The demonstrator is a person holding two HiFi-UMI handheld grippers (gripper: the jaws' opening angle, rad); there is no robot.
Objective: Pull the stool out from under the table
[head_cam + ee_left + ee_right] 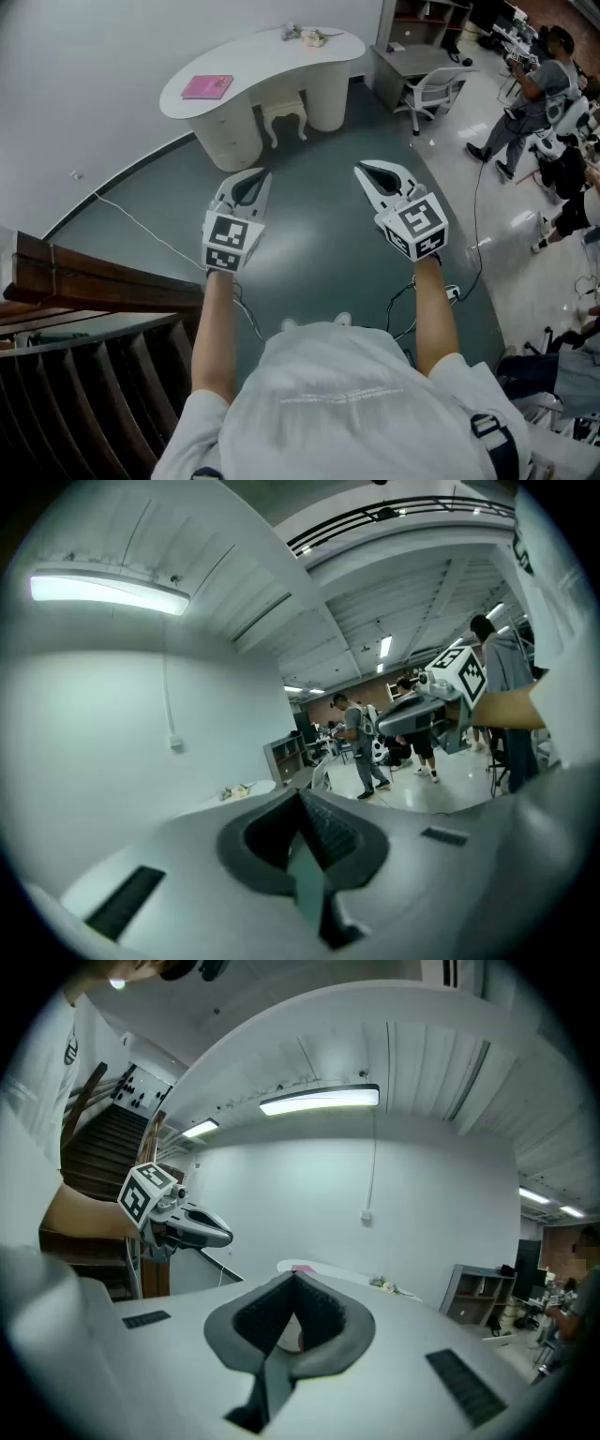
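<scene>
A small white stool (pixel 284 114) with curved legs stands tucked under the white curved table (pixel 272 58) at the far side of the grey floor. On the tabletop lie a pink book (pixel 207 86) and some small items (pixel 303 35). Held in mid-air well short of the table, my left gripper (pixel 263 175) and right gripper (pixel 362 170) both point toward it, shut and empty. The left gripper view shows its shut jaws (pixel 302 795) and the table edge (pixel 246 790) beyond. In the right gripper view the shut jaws (pixel 294 1275) cover most of the table (pixel 323 1269).
A wooden staircase rail (pixel 98 281) is at my near left. A white cable (pixel 141 225) runs across the floor. A white office chair (pixel 433 89) and a grey desk (pixel 412 58) stand right of the table. Several people (pixel 530 94) stand at the far right.
</scene>
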